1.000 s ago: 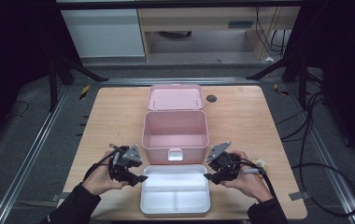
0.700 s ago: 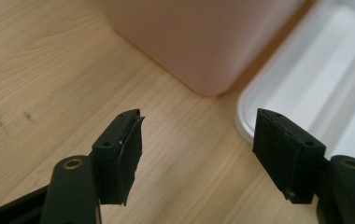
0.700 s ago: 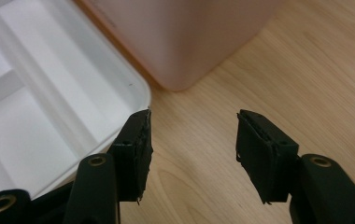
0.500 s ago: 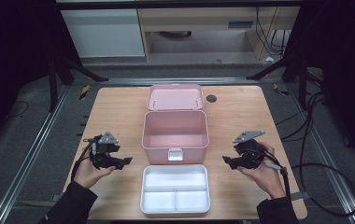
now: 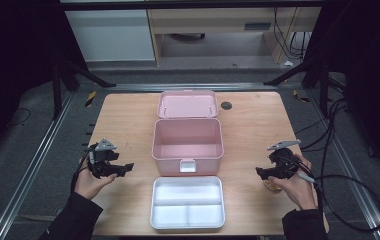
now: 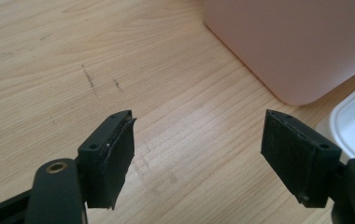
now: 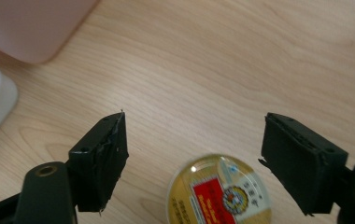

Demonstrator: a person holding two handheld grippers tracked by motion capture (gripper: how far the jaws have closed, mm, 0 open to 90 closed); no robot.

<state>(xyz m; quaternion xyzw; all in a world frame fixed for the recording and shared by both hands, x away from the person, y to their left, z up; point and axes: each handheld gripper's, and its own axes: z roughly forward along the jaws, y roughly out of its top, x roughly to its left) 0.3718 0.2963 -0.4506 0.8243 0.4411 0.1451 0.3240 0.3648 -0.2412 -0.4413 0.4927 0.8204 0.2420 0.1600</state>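
Pale wood tabletop (image 5: pixel 128 120) carries everything, with a dark floor and metal rails around it. Nearest the person, a white divided tray (image 5: pixel 187 201) lies between the two grippers, a little closer to the table edge than either. The left gripper (image 5: pixel 123 168), held in the left hand (image 5: pixel 89 181), hangs over bare wood with its jaws spread wide and nothing between them; in the left gripper view the tray's corner sits just beyond its right jaw. The right gripper (image 5: pixel 260 173), in the right hand (image 5: pixel 298 187), is likewise wide open and empty, and a small round tin (image 7: pixel 220 191) with a gold rim and red label lies on the wood directly below it, between the jaws but untouched. Beyond the tray, between the grippers and farther out, stands an open pink box (image 5: pixel 187 145), its lid (image 5: pixel 187 104) lying behind it.
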